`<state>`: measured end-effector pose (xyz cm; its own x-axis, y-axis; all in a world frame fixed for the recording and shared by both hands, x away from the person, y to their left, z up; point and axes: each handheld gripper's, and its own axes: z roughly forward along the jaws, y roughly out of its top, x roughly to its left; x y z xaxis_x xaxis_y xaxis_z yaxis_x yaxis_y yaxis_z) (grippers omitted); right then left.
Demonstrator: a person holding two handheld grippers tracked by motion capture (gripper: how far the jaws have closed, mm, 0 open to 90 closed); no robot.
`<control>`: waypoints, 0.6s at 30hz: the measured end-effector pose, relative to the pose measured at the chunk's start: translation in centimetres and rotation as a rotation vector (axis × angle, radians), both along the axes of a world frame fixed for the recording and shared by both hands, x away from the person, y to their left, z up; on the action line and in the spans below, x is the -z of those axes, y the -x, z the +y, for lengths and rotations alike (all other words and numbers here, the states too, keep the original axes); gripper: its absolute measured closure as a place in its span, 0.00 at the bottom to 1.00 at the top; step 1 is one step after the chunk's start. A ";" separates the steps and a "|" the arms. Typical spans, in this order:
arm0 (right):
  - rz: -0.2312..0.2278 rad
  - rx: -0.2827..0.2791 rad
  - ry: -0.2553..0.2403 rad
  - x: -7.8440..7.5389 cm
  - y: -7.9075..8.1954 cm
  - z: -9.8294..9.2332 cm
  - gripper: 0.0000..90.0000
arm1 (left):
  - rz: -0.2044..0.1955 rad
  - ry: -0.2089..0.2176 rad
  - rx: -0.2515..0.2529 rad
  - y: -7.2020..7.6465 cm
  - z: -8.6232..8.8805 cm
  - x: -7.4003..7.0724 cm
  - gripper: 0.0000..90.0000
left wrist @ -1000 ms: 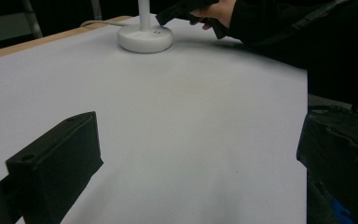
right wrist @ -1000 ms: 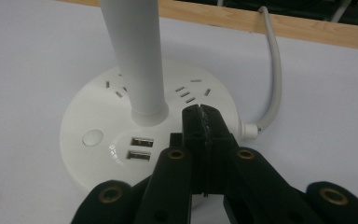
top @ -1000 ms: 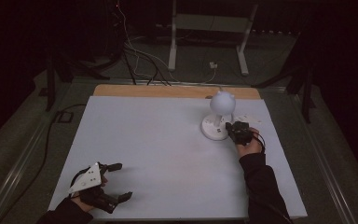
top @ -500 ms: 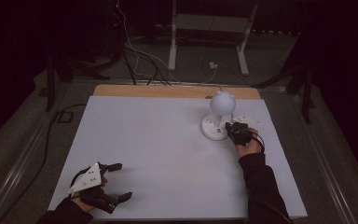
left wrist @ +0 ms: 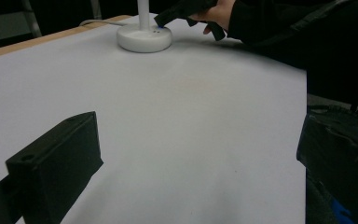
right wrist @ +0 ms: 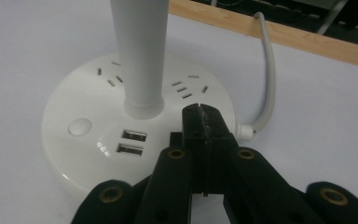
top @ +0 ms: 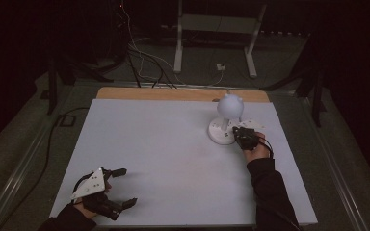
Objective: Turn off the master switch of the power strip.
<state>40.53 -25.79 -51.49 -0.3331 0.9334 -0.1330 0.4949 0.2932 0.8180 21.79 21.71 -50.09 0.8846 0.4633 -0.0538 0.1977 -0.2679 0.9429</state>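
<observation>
A white desk lamp [top: 229, 107] with a round base [top: 220, 132] stands at the table's far right. Its base [right wrist: 88, 135] carries sockets, two USB ports [right wrist: 133, 142] and a round button [right wrist: 79, 126]. My right gripper [top: 242, 134] is shut with nothing between its jaws, its tip [right wrist: 200, 115] resting over the base's right side beside the stem [right wrist: 140, 51]. My left gripper [top: 124, 186] lies open at the near left corner, its jaws wide apart over bare table [left wrist: 182, 126]. The lamp base [left wrist: 144, 37] and the right hand [left wrist: 219, 11] show far off in the left gripper view.
The white table top [top: 164, 144] has a wooden strip [top: 173, 94] along its far edge. The lamp's white cord [right wrist: 268, 70] runs off toward that edge. Cables [top: 144, 62] and a stand [top: 212, 24] lie on the dark floor beyond.
</observation>
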 end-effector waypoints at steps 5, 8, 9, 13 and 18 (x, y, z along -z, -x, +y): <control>0.007 0.002 -0.013 0.0 0.0 -0.1 1.00 | -0.001 0.002 -0.001 0.0 0.0 0.0 0.00; 0.009 -0.001 0.006 -0.1 0.0 0.1 1.00 | -0.001 0.000 0.000 0.0 0.0 0.0 0.00; 0.010 0.004 0.010 -0.1 0.0 0.1 1.00 | -0.003 0.000 0.001 0.0 0.0 0.0 0.00; 0.009 0.002 0.014 -0.1 -0.1 0.3 1.00 | -0.002 0.000 0.001 0.0 0.0 0.0 0.00; 0.022 0.007 -0.011 -0.2 -0.1 0.1 1.00 | -0.002 0.000 0.000 0.0 0.0 0.0 0.00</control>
